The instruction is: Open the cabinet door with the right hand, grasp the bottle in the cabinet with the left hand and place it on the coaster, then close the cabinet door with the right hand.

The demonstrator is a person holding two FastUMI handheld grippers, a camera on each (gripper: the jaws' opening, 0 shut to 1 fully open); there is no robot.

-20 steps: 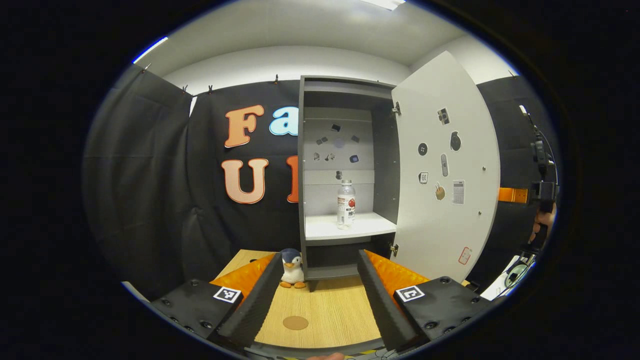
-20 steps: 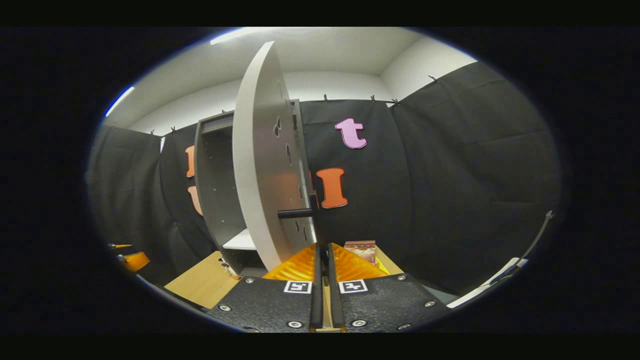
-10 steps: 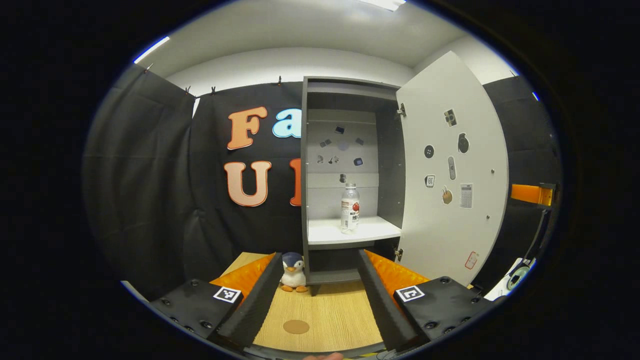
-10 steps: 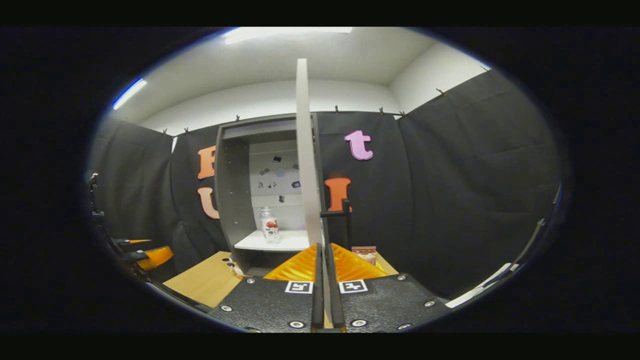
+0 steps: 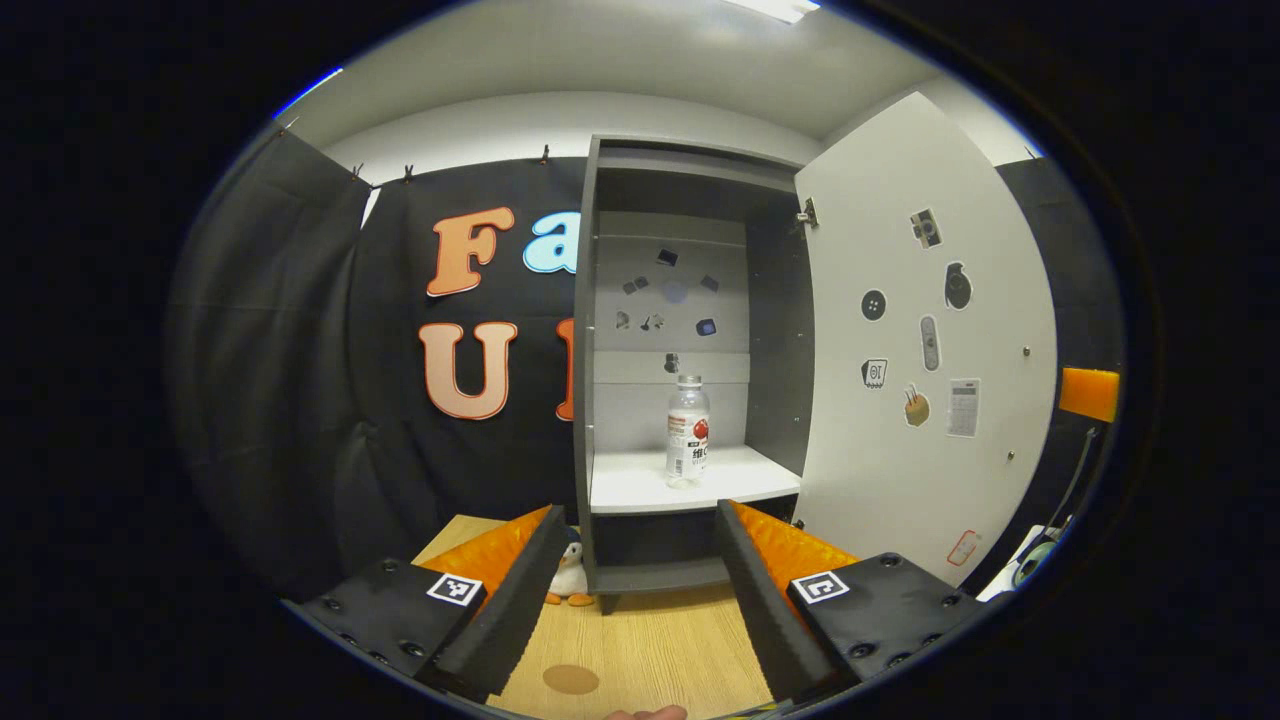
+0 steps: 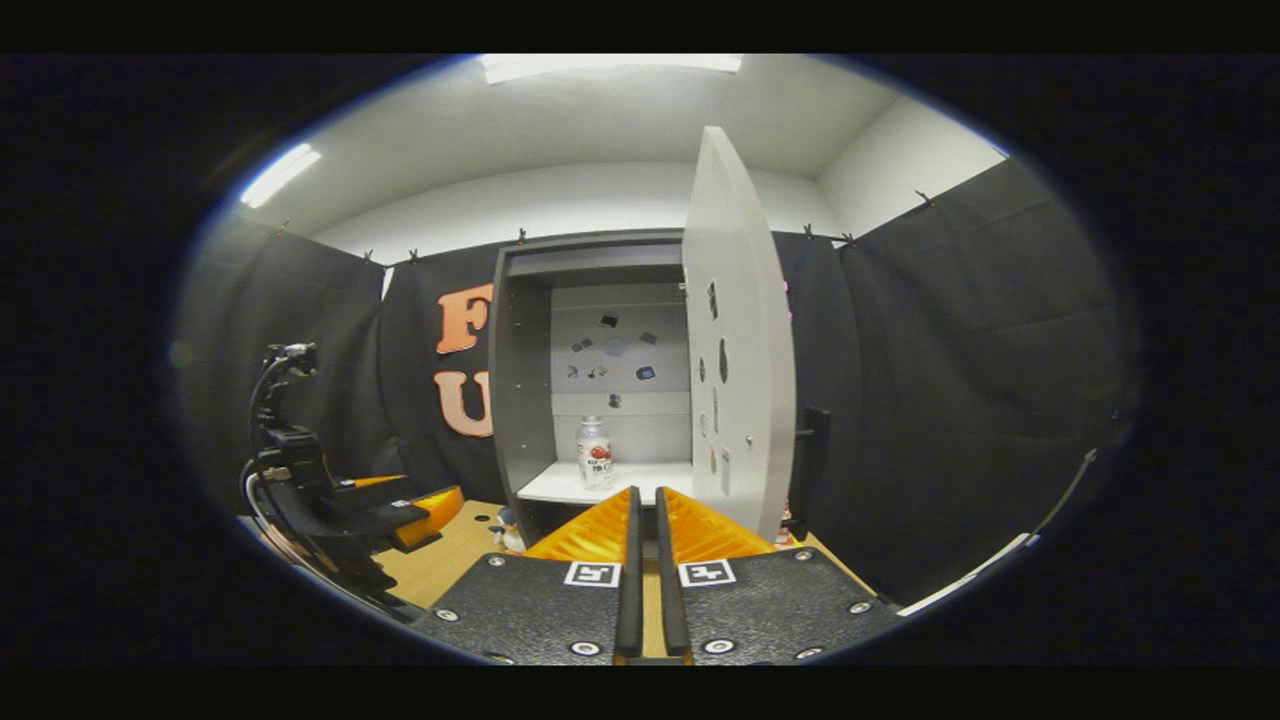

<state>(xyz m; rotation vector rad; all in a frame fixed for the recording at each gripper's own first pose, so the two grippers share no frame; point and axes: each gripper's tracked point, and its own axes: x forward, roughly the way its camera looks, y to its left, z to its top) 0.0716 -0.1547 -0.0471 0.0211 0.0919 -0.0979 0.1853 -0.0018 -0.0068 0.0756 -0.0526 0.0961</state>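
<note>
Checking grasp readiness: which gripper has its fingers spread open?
The left gripper: its fingers stand wide apart, framing the bottle. The right gripper fingers sit nearly together.

Cabinet door (image 6: 738, 330) open, bottle (image 6: 594, 453) on shelf (upright), right gripper (image 6: 646, 500) closed.

left tongs (image 5: 634, 590) | black screwed housings | square tag markers | ribbed side panels

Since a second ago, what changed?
The right gripper let go of the door handle and backed off, jaws near shut on nothing. The cabinet door swung wider. The left gripper, jaws open, closed in on the cabinet. The bottle and coaster stayed put.
</note>
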